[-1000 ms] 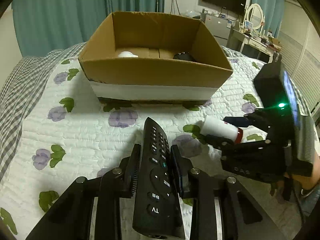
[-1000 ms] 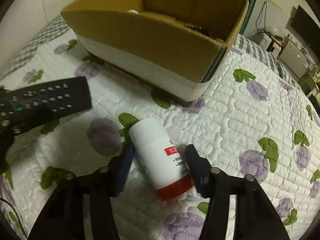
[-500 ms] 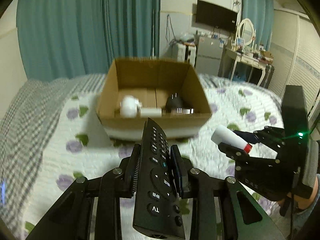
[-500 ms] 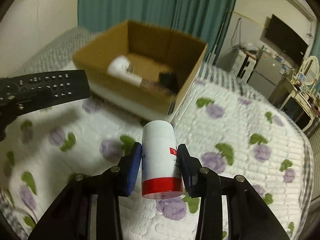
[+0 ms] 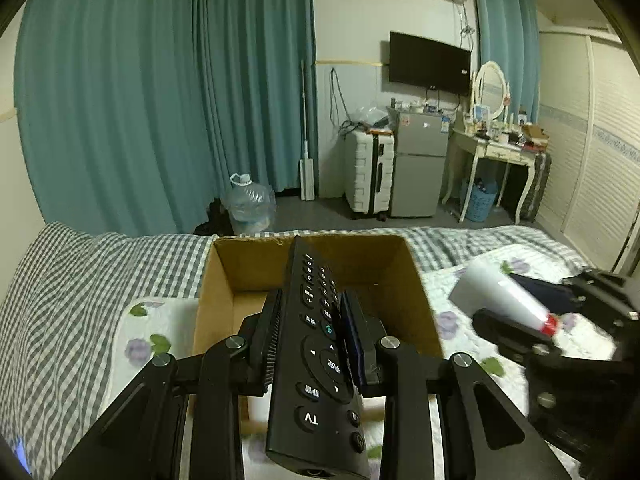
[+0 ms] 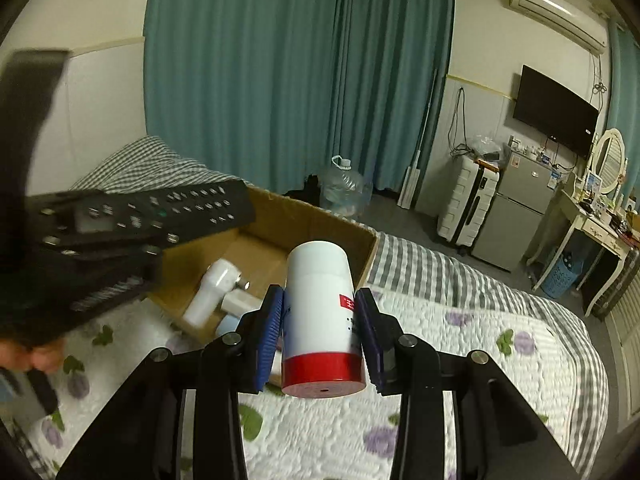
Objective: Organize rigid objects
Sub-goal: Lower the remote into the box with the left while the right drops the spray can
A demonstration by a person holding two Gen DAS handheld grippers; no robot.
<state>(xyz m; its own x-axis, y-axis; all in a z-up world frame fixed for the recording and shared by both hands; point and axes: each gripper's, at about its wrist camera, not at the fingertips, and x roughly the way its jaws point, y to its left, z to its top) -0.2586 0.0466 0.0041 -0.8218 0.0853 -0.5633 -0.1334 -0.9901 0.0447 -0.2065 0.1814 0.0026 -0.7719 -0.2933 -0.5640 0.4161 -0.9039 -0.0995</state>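
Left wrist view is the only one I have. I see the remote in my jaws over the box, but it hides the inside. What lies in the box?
Observer: In the right wrist view, a white handheld device lies on the floor of the cardboard box.
Operator: Is something beside it?
Observer: Yes, a small white block touches it.
Operator: Does the right gripper hold its bottle firmly?
Observer: The right gripper has both blue pads against the white bottle, red cap toward the camera.
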